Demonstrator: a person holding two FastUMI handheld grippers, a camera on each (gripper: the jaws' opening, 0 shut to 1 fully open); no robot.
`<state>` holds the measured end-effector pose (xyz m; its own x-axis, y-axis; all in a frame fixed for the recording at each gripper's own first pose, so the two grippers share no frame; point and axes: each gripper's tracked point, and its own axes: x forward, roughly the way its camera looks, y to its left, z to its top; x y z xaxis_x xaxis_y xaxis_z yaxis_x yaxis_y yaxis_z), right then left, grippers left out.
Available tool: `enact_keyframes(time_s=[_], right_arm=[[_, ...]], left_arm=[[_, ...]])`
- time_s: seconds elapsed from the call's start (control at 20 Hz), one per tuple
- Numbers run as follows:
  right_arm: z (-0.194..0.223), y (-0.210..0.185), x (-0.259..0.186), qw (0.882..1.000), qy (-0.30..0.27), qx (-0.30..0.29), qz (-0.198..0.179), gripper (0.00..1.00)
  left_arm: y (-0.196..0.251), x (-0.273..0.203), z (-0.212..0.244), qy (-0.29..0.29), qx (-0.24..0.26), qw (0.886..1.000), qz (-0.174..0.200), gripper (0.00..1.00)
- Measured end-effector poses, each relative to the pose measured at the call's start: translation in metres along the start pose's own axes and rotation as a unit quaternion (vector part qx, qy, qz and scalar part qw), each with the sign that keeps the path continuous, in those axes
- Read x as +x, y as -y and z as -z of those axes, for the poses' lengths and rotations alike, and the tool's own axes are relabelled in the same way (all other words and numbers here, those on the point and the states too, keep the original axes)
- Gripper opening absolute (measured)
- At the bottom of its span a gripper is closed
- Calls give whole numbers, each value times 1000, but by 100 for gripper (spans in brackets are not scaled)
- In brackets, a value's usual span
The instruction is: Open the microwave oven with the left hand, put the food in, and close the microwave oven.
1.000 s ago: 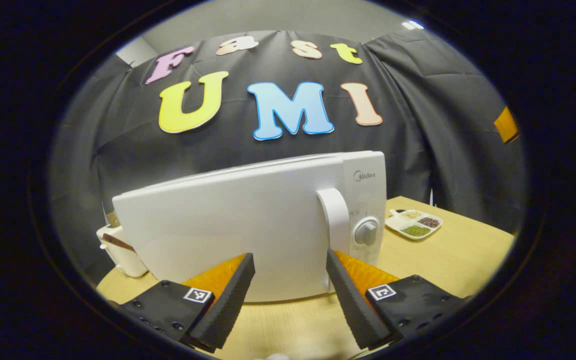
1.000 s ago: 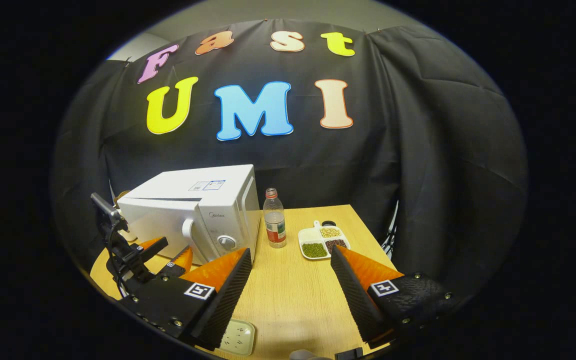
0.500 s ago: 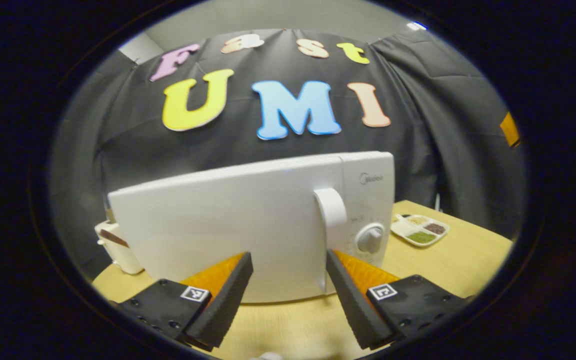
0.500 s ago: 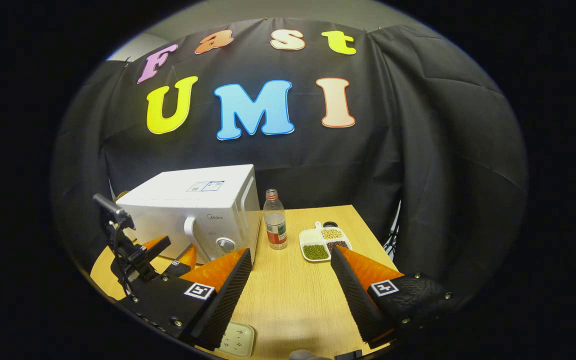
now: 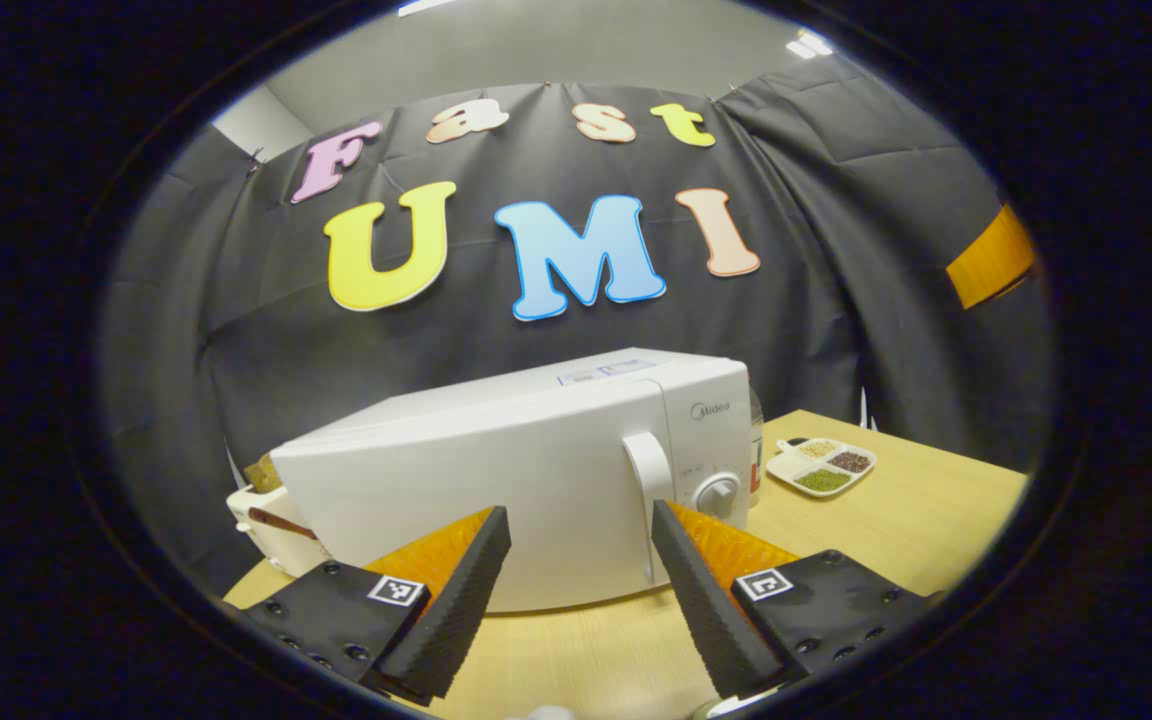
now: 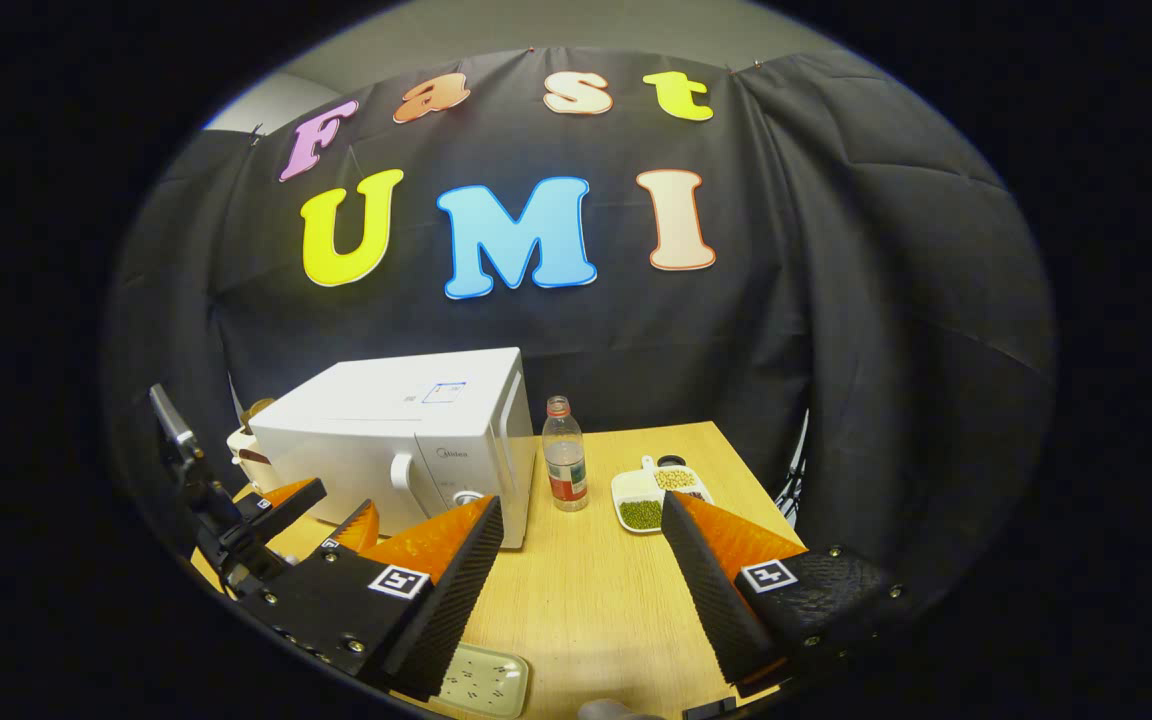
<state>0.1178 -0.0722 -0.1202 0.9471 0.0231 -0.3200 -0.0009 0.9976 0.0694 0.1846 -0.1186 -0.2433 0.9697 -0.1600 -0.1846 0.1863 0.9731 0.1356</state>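
the microwave [image 5: 536, 480] sits shut at centre frame, its door handle [image 5: 648, 510] just above the spread, empty left gripper [image 5: 576, 590], so opening is probably not yet begun and needs those fingers around the handle, while the right gripper [image 6: 581, 585] hangs spread and empty.

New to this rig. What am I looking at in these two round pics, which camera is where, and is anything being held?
No robot arm here: a person carries a two-finger gripper in each hand, and each has a fisheye camera looking along its fingers.

The left gripper view shows the left gripper, open and holding nothing, facing the closed microwave and its door handle.

The right gripper view shows the right gripper, also open and empty, farther back over the wooden table. The left gripper appears there too, by the microwave.

Also on the table: a water bottle, a divided dish of beans and a pale plate.
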Motion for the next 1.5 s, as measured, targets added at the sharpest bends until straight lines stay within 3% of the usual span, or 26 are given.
enact_keyframes(time_s=[0.1,0.15,0.2,0.45,0.5,0.65,0.75,0.85,0.9,1.1,1.2,1.5], right_arm=[[-19,-9,-17,1000,19,-2,-5,98],[-26,-12,-23,1000,28,-5,-7,98],[-35,-13,-30,999,40,-6,-8,97],[-71,-19,-63,996,83,-7,-10,98],[-77,-19,-70,996,91,-10,-9,97],[-90,-25,-86,995,104,-6,-11,97],[-99,-29,-97,993,113,-4,-13,97],[-104,-36,-105,993,120,-3,-18,97],[-104,-38,-108,992,122,-5,-19,97],[-109,-46,-116,991,128,-3,-25,97],[-113,-53,-120,991,132,3,-30,97],[-122,-61,-126,988,151,-1,-30,97]], left_arm=[[-20,-28,-25,5,-8,1000,-13,94],[-32,-40,-37,7,-14,1000,-22,100],[-44,-53,-53,10,-22,999,-31,95],[-100,-126,-132,50,-33,995,-76,95],[-111,-139,-148,58,-33,994,-88,99],[-135,-178,-177,68,-47,990,-112,94],[-145,-196,-192,77,-58,988,-123,99],[-148,-213,-201,82,-61,987,-126,95],[-150,-221,-208,88,-59,986,-129,99],[-151,-237,-222,99,-61,985,-127,99],[-152,-242,-226,103,-58,985,-128,95],[-152,-241,-234,110,-76,984,-117,99]])
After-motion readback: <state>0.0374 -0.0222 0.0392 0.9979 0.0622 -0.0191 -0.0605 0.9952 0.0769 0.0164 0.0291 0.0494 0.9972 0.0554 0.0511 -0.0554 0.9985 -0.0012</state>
